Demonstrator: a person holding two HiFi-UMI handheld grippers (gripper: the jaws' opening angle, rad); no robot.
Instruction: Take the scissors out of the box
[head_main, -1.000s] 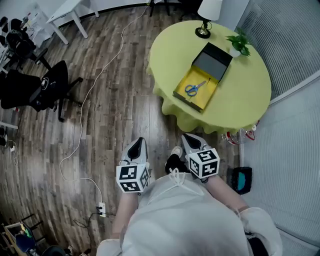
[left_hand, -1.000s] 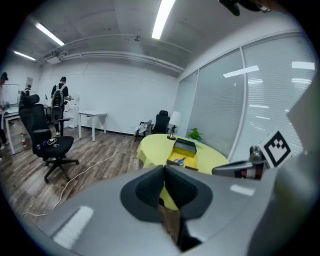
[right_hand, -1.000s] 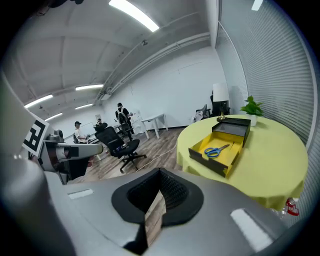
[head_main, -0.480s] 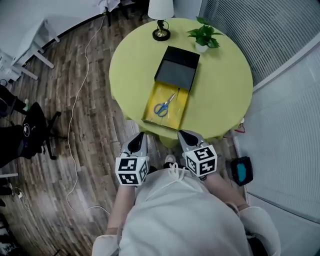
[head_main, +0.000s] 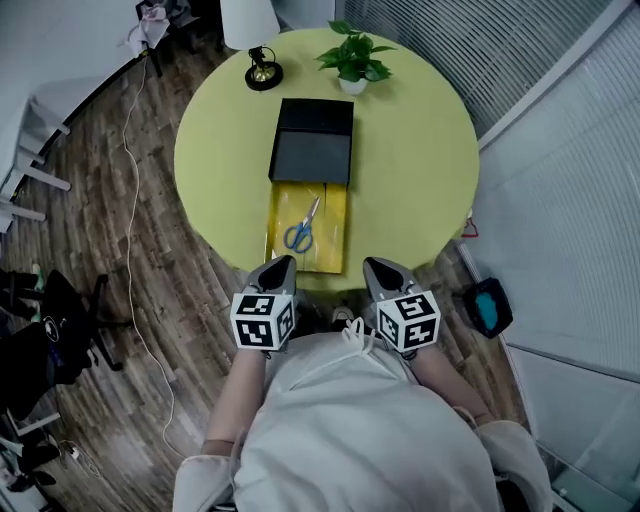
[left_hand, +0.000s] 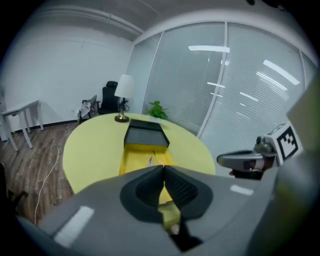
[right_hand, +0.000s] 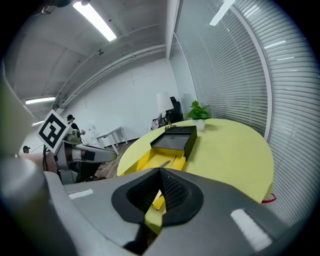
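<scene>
The box lies on a round yellow-green table (head_main: 420, 150), its black lid (head_main: 312, 140) at the far end and its yellow tray (head_main: 325, 232) toward me. Blue-handled scissors (head_main: 299, 230) lie in the tray, blades pointing away. My left gripper (head_main: 281, 262) and right gripper (head_main: 377, 265) hover side by side at the table's near edge, just short of the tray, both shut and empty. In the left gripper view the tray (left_hand: 136, 161) shows beyond the shut left gripper (left_hand: 163, 168). In the right gripper view a scissor blade (right_hand: 166, 163) shows just past the shut right gripper (right_hand: 160, 172).
A lamp (head_main: 262, 68) and a potted plant (head_main: 352, 58) stand at the table's far side. A glass wall with blinds (head_main: 560, 150) runs along the right. On the wood floor are a cable (head_main: 128, 190), a black chair (head_main: 45, 335) and a blue object (head_main: 491, 308).
Both grippers have come up to the table's near edge, still shut. The table and box, earlier off to the upper right, now lie straight ahead and closer.
</scene>
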